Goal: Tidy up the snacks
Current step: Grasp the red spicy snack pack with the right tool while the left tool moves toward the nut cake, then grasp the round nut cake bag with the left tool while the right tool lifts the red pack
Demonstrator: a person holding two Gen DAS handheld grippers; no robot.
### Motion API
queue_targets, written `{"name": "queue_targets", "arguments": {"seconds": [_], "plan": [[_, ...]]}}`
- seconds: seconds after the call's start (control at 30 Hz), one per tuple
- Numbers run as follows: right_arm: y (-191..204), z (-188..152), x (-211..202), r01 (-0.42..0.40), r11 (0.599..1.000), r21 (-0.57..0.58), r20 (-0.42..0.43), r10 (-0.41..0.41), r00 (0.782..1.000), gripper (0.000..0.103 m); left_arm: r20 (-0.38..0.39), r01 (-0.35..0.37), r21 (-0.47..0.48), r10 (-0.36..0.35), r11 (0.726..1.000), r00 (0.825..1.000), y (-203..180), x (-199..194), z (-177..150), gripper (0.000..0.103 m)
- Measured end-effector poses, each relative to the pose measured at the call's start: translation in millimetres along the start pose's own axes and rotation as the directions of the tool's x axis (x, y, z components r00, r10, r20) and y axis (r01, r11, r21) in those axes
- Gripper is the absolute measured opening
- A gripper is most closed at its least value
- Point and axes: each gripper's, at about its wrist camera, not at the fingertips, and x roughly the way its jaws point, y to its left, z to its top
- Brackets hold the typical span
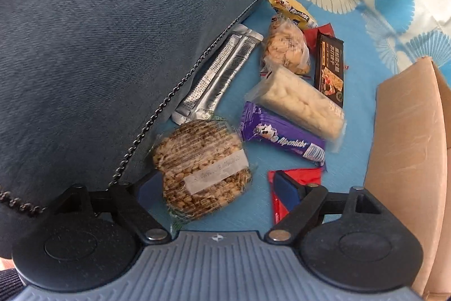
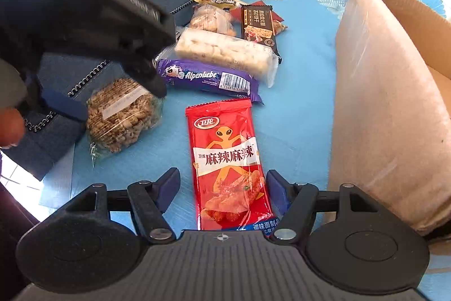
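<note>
Two grippers: both jaws stood wide, holding nothing
Left gripper (image 1: 217,185): over round peanut cake (image 1: 201,169), lower centre
Right gripper (image 2: 224,188): straddled red spicy packet (image 2: 228,160), pads apart from it

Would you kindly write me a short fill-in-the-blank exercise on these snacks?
1. The red packet lies between the right gripper's open ____.
2. The Alpenliebe bar beside it has a ____ wrapper.
3. The box at the right is made of ____.
4. The peanut cake lies against a blue ____.

Missing: fingers; purple; cardboard; cushion
</note>
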Motion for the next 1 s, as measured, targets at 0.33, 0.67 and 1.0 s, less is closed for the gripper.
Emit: {"name": "queue_targets", "arguments": {"seconds": [0.33, 0.67, 1.0], "plan": [[-2, 2, 4, 0.005, 1.0, 0.003, 0.011, -0.005, 1.0, 0.056, -0.004, -0.033, 0.026, 0.033, 0.999, 0.999, -12, 3, -2, 0.101], [-2, 4, -3, 0.021, 1.0, 0.015, 0.05, -0.021, 0.999, 0.05, -0.036, -0.019, -0.015, 0.018, 1.0, 0.999, -5, 1, -5, 0.101], [-3, 6, 4, 0.016, 0.999, 0.035, 0.012, -0.016, 1.0, 0.052, -0.088, -0.068, -0.069, 0.062, 0.995, 0.994, -2, 23, 3, 0.1]]}}
